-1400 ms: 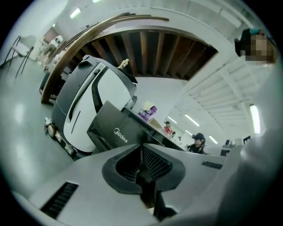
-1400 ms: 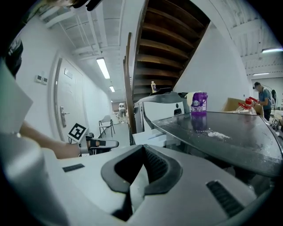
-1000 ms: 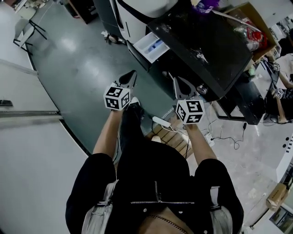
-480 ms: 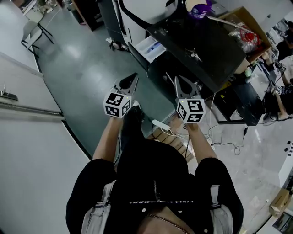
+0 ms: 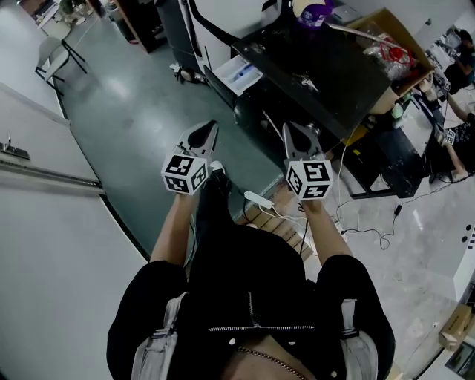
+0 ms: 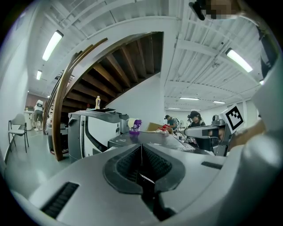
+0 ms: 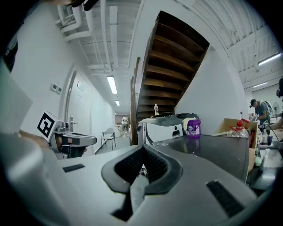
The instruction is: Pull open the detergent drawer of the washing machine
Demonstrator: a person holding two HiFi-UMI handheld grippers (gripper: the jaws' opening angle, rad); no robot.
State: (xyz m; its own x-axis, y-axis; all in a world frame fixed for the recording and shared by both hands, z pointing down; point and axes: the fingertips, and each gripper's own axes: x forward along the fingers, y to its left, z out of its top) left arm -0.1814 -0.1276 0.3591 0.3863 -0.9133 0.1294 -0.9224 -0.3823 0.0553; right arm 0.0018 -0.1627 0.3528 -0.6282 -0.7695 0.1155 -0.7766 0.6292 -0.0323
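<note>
No readable text, labels, brands or numbers

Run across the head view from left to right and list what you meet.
Chair → left gripper → open detergent drawer → right gripper → cardboard box.

My left tool (image 5: pixel 213 126) and right tool (image 5: pixel 286 128) were grey, their cubes chequered black and white. The detergent drawer (image 5: pixel 239 73) looked white with blue inside, the tabletop (image 5: pixel 334 67) glossy black, the bottle (image 5: pixel 313 12) purple, and the floor (image 5: pixel 133 104) grey-green.
</note>
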